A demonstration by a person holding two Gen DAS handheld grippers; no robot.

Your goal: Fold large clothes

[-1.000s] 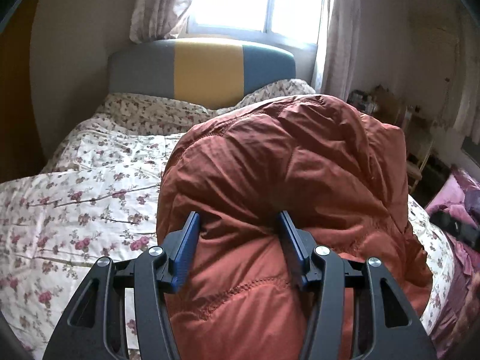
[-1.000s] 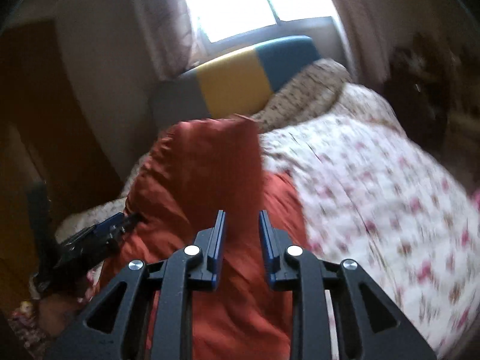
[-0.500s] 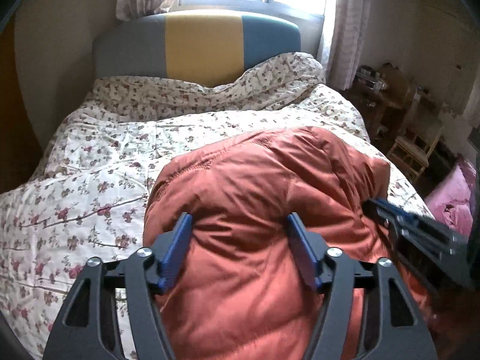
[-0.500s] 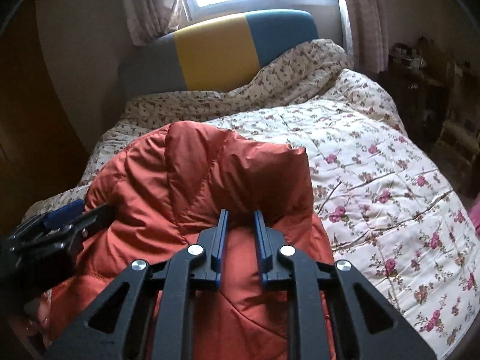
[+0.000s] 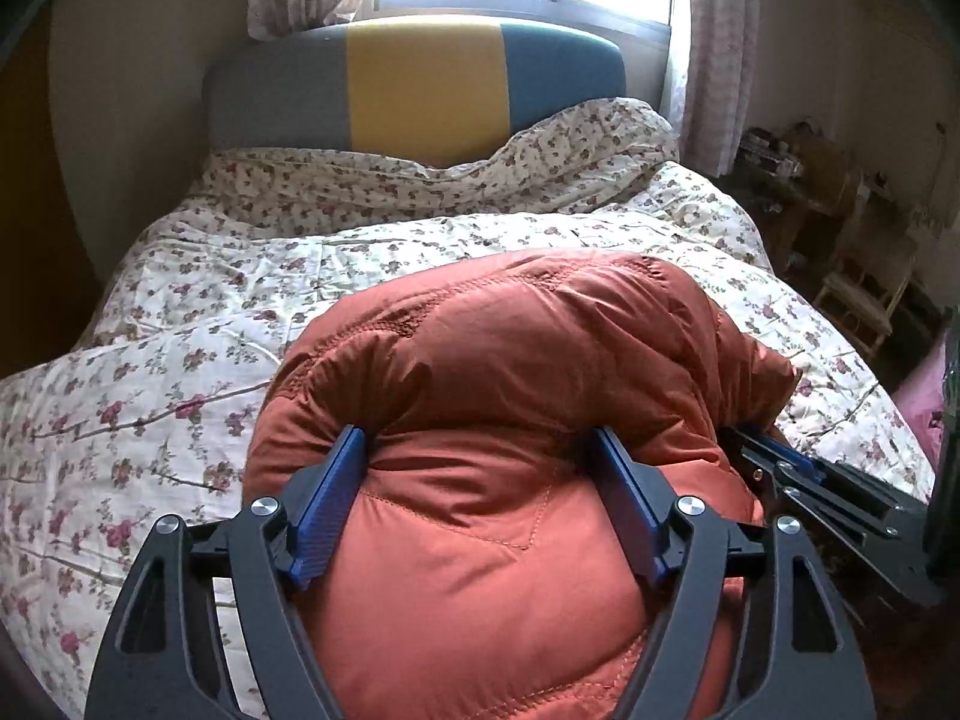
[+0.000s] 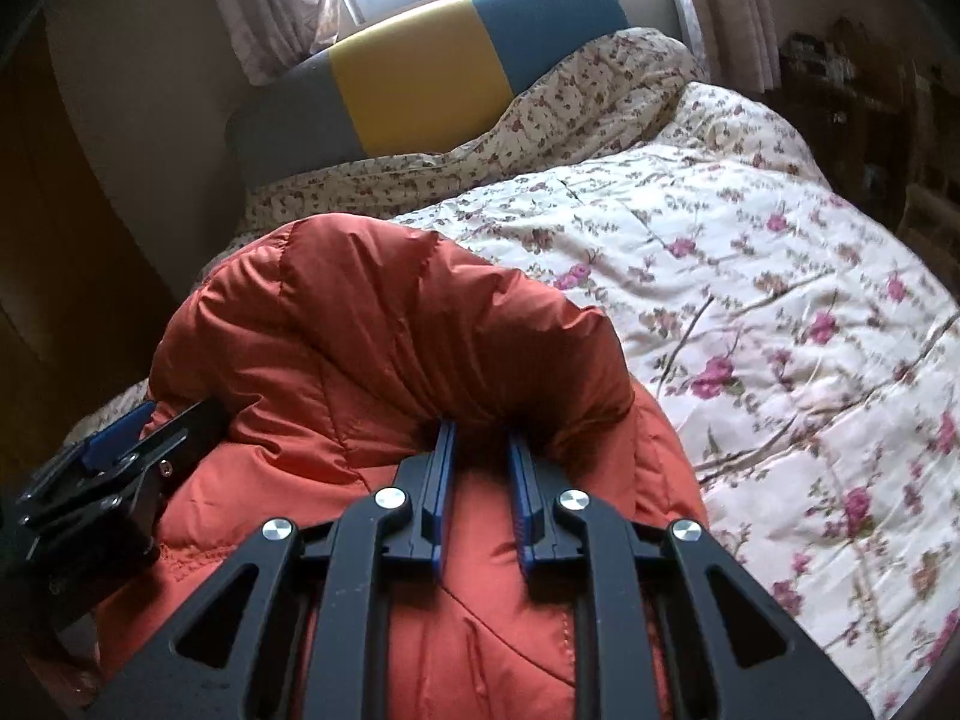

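A puffy orange jacket (image 5: 510, 348) lies bunched on the floral quilt (image 5: 210, 300), folded over toward me. My left gripper (image 5: 475, 435) has a thick roll of the jacket between its blue pads, which still dent the fabric while the jaws are opening wide. In the right wrist view my right gripper (image 6: 481, 431) is shut on a narrow fold of the jacket (image 6: 360, 324), with its tips buried under the overhanging roll. The right gripper (image 5: 774, 456) shows at the jacket's right edge in the left wrist view. The left gripper (image 6: 120, 438) shows at its left edge in the right wrist view.
The quilt (image 6: 750, 300) covers the bed up to a grey, yellow and teal headboard (image 5: 420, 78) under a bright window. Wooden furniture (image 5: 840, 210) and a small chair stand right of the bed. A pink cloth (image 5: 924, 396) lies at the right edge.
Both grippers came down and the jacket sank from high in view onto the quilt. The left jaws spread wider around the roll. The right jaws narrowed on their fold.
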